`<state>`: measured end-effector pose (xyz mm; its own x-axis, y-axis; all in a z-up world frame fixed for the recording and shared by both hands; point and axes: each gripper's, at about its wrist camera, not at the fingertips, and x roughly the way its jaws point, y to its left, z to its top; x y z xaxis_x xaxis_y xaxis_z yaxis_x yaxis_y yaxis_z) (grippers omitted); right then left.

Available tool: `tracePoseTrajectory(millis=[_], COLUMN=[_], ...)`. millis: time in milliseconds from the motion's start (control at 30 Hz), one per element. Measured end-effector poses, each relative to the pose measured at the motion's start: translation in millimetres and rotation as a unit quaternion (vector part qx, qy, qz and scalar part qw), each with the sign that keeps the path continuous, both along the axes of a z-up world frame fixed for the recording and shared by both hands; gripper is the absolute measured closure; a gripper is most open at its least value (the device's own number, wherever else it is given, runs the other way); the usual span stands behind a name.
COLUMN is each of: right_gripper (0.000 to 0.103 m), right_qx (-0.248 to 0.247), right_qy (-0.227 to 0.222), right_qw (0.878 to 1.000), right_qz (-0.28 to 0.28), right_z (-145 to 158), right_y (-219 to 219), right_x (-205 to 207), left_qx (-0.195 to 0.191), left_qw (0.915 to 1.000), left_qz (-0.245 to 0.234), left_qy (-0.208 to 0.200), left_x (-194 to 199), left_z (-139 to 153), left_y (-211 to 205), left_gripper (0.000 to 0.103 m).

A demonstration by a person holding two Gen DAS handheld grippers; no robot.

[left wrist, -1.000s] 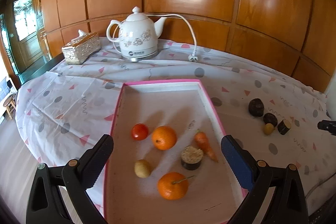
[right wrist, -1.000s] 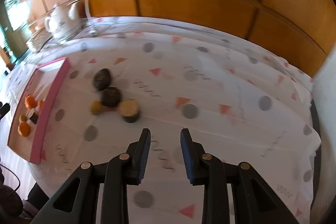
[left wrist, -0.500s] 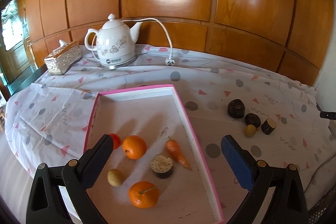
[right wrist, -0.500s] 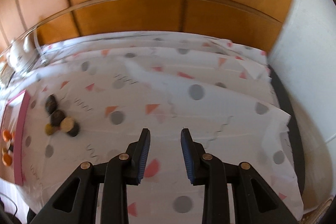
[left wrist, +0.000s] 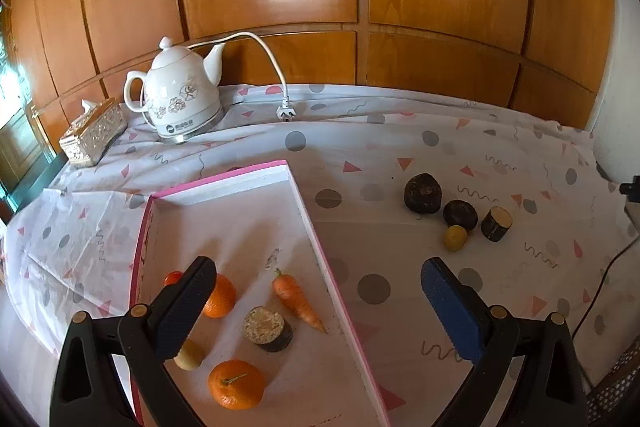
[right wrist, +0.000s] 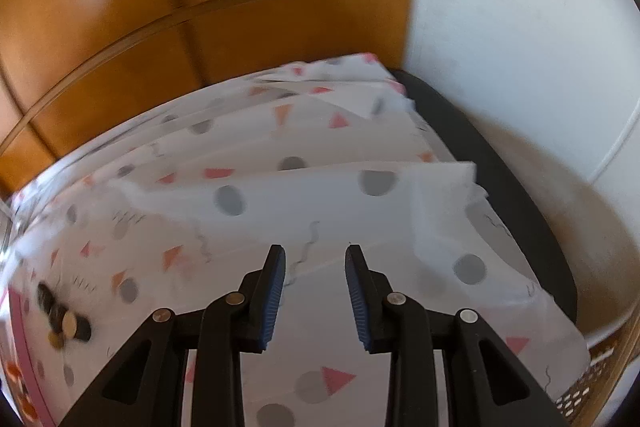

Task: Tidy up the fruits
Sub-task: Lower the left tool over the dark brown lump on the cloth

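Observation:
A pink-rimmed tray (left wrist: 308,223) holds two oranges (left wrist: 236,383), a carrot (left wrist: 296,299), a small tomato (left wrist: 173,278), a small yellowish fruit (left wrist: 190,355) and a dark cut piece (left wrist: 267,329). On the cloth to its right lie two dark round fruits (left wrist: 423,193), a small yellow fruit (left wrist: 455,237) and a dark cut piece (left wrist: 496,223). My left gripper (left wrist: 316,303) is wide open and empty above the tray's right rim. My right gripper (right wrist: 315,291) is open and empty over the cloth's far right; the loose group (right wrist: 64,319) shows blurred at its far left.
A white kettle (left wrist: 178,99) with cord and plug (left wrist: 287,113) and a tissue box (left wrist: 92,133) stand at the back left. Wood panelling runs behind the table. A white wall (right wrist: 520,27) and the table's dark right edge (right wrist: 500,179) lie ahead of the right gripper.
The left gripper has swung right, so the tray moved left in its view and the loose fruits came closer. The right gripper has swung right, away from the fruits toward the wall.

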<state>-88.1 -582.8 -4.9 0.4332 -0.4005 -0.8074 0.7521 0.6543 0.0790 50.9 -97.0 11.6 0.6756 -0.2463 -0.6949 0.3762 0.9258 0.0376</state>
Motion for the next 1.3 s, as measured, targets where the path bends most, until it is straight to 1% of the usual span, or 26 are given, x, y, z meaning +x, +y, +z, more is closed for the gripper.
tracePoseTrajectory(millis=[167, 300, 467, 567, 633, 733, 867, 967, 1000, 1033, 1067, 1100, 1133, 1200, 1300], right_gripper=[0.069, 0.069, 0.069, 0.069, 0.069, 0.069, 0.069, 0.069, 0.069, 0.069, 0.069, 0.069, 0.069, 0.069, 0.069], right_qx=[0.011, 0.025, 0.031, 0.034, 0.036, 0.042, 0.049, 0.052, 0.054, 0.056, 0.057, 0.057, 0.057, 0.057, 0.059], right_qy=[-0.023, -0.031, -0.034, -0.039, -0.047, -0.061, -0.062, -0.062, -0.063, -0.064, -0.064, -0.063, -0.063, -0.062, -0.060], right_qw=[0.998, 0.996, 0.995, 0.994, 0.992, 0.987, 0.986, 0.986, 0.986, 0.986, 0.986, 0.986, 0.986, 0.987, 0.987], right_qz=[-0.057, -0.080, -0.087, -0.097, -0.115, -0.146, -0.149, -0.145, -0.145, -0.144, -0.143, -0.142, -0.140, -0.137, -0.135], right_z=[2, -2, -2, -2, -1, 0, -1, -2, -2, -3, -3, -4, -4, -4, -4], right_y=[-20, -30, -31, -33, -37, -43, -46, -46, -46, -46, -46, -46, -46, -46, -45], right_x=[-18, -24, -26, -29, -36, -48, -49, -48, -48, -48, -47, -47, -46, -45, -44], left_qx=[0.002, 0.010, 0.023, 0.018, 0.014, 0.015, 0.020, 0.009, 0.005, -0.001, -0.005, -0.008, -0.013, -0.022, -0.025], left_qw=[0.9998, 0.9991, 0.9983, 0.9974, 0.9965, 0.9962, 0.9964, 0.9952, 0.9946, 0.9936, 0.9923, 0.9911, 0.9896, 0.9876, 0.9872], left_qz=[-0.013, -0.033, -0.043, -0.045, -0.046, -0.044, -0.034, -0.030, -0.028, -0.029, -0.032, -0.034, -0.037, -0.039, -0.036], left_qy=[0.013, 0.026, 0.033, 0.054, 0.068, 0.074, 0.075, 0.093, 0.100, 0.109, 0.119, 0.128, 0.138, 0.151, 0.153], left_x=[5, 8, 15, 24, 29, 36, 45, 57, 62, 67, 73, 78, 84, 92, 102], left_z=[-2, -5, -9, -14, -18, -22, -26, -30, -31, -32, -34, -37, -39, -43, -47], left_y=[-13, -28, -48, -56, -61, -69, -77, -83, -84, -87, -91, -95, -100, -106, -117], left_gripper=[0.000, 0.000, 0.000, 0.000, 0.000, 0.000, 0.000, 0.001, 0.004, 0.011, 0.014, 0.020, 0.024, 0.025, 0.025])
